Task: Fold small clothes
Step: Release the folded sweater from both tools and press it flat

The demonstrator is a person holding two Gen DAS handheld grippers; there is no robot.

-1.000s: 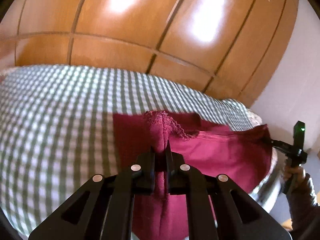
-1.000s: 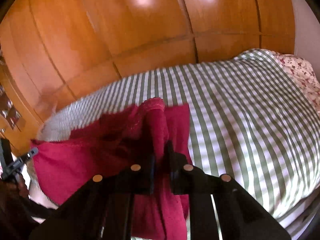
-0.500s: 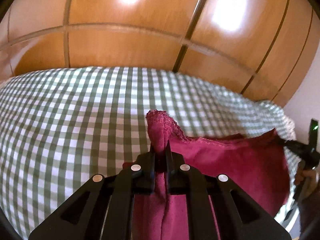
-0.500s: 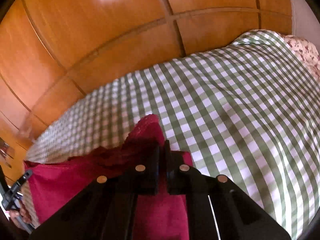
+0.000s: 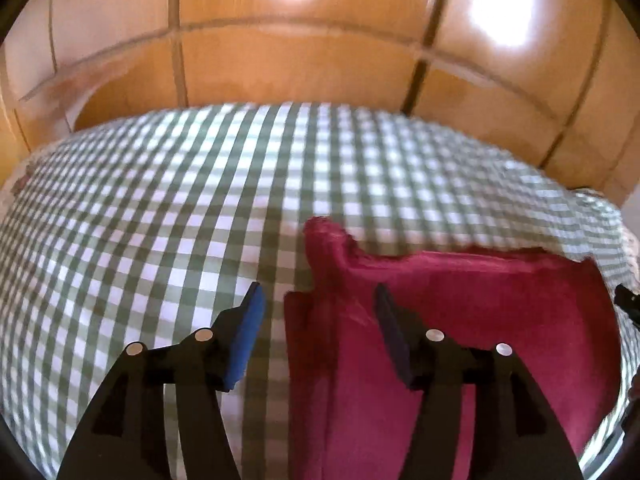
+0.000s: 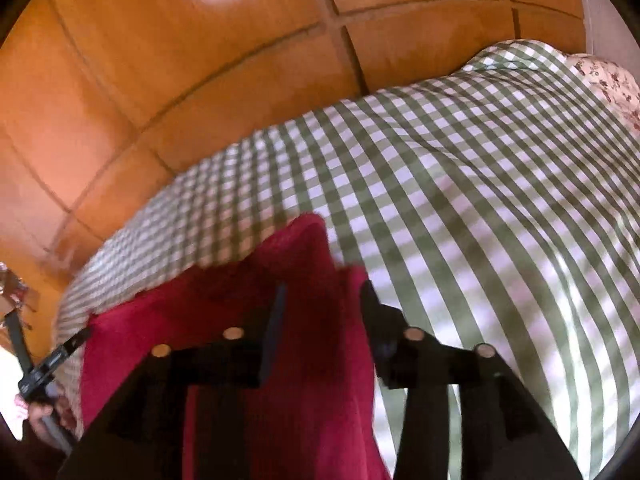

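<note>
A dark red garment (image 5: 480,320) lies spread on the green-and-white checked bed cover (image 5: 160,220). My left gripper (image 5: 318,288) hovers over the garment's upper left corner. Its jaws are opening, and the lace-edged corner stands between them without touching the pads (image 5: 248,332). In the right wrist view the same garment (image 6: 160,320) runs leftward to the left gripper (image 6: 56,360). My right gripper (image 6: 324,286) is over the garment's other corner. Its jaws are opening too, with red cloth loose between them. The right gripper's tip (image 5: 626,304) shows at the left wrist view's right edge.
A glossy wooden wardrobe (image 5: 280,40) rises just behind the bed and also fills the top of the right wrist view (image 6: 200,80). A floral pillow (image 6: 608,80) lies at the bed's far right. Bare checked cover (image 6: 480,200) stretches right of the garment.
Both grippers were shut on the garment's raised corners. They sank toward the bed and their jaws have parted, letting the corners go. The garment now rests on the cover.
</note>
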